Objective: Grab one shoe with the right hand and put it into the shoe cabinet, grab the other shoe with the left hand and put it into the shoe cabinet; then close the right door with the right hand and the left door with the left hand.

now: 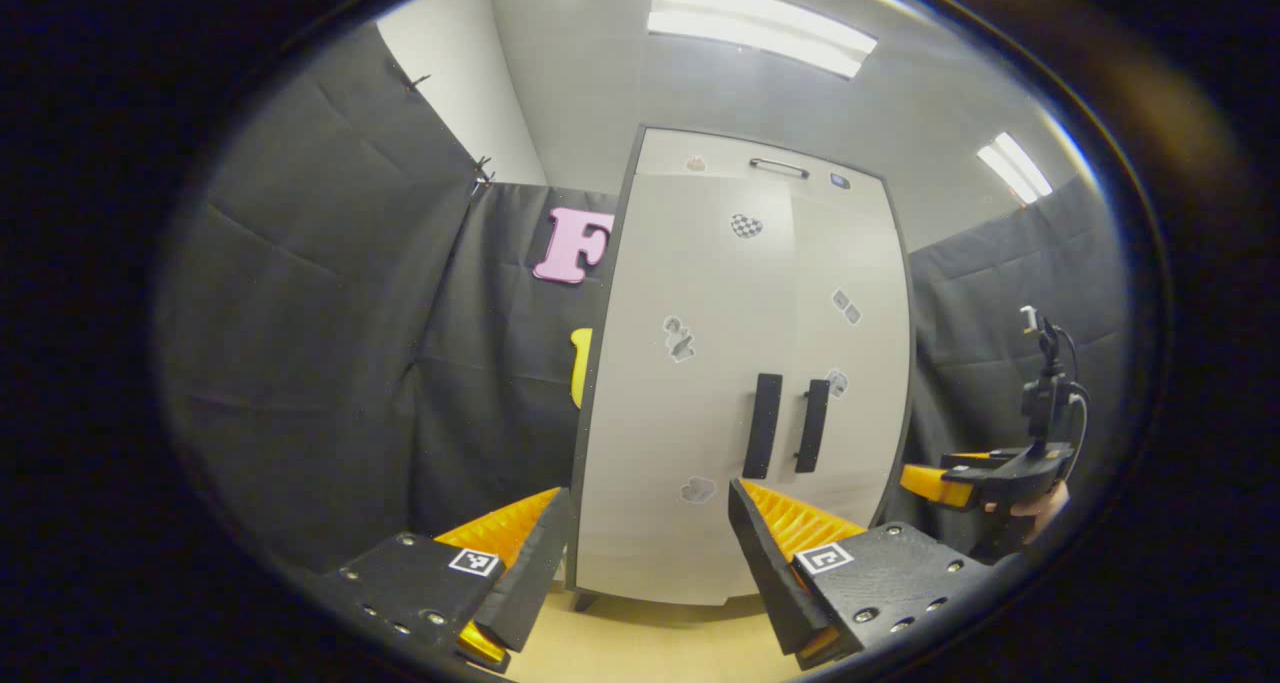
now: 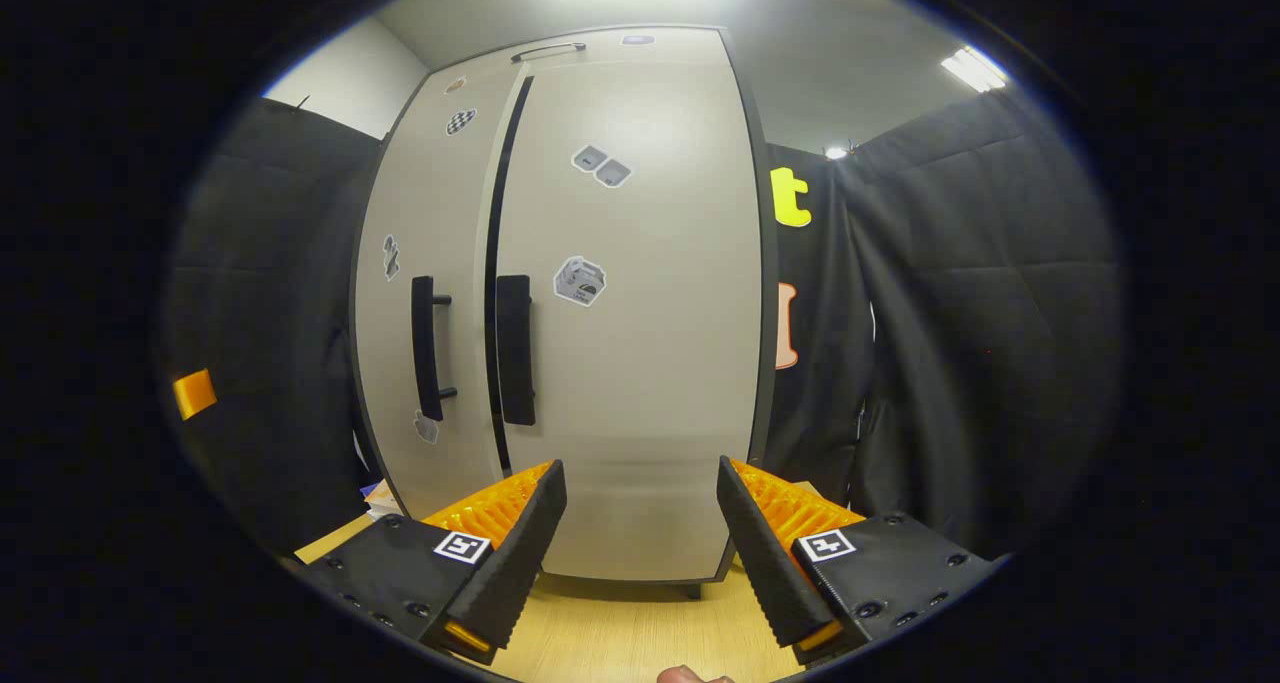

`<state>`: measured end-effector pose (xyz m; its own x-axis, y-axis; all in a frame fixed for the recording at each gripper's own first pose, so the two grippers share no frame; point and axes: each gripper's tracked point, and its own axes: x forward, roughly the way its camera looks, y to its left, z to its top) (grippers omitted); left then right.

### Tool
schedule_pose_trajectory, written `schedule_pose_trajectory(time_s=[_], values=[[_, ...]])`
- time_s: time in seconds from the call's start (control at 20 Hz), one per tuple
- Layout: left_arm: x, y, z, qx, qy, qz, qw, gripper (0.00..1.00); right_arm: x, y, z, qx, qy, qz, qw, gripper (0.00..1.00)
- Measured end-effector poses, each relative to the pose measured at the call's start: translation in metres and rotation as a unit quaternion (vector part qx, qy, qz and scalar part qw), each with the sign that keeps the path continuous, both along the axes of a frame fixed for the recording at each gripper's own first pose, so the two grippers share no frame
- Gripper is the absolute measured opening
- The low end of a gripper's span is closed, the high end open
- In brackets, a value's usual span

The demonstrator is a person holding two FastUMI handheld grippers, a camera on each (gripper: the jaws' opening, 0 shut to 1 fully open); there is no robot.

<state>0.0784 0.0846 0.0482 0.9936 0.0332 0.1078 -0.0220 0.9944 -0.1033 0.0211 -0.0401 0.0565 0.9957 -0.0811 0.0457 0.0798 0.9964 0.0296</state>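
Shoe cabinet (image 2: pixel 600 313) facing spread fingers (image 2: pixel 510 553), both doors shut

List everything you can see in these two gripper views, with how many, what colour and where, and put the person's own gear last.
tall pale grey two-door shoe cabinet: one, both doors shut, standing on the floor against the booth wall
black vertical bar door handles: two, side by side at the seam where the doors meet
small grey and checkered stickers: several, scattered over both door fronts
light wooden floor: one, tan, under the cabinet
ceiling strip lights: several, white, overhead
left gripper: one, open, pointing at the cabinet
right gripper: one, open, facing the right door
hand: one, holding the right gripper at the right edge of the left gripper view
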Motion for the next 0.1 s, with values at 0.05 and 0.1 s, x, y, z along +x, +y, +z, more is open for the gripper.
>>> schedule_pose_trajectory(time_s=[0.05,0.1], values=[[-0.0004,0.0012,-0.0011,-0.002,0.003,0.004,1.000,0.96,-0.0002,-0.0023,0.0013,0.003,-0.001,-0.003,1.000,0.96],[0.0001,0.0008,-0.0022,-0.009,0.005,0.008,1.000,0.96,-0.0010,-0.0034,0.0020,0.005,-0.002,-0.004,1.000,0.96]])
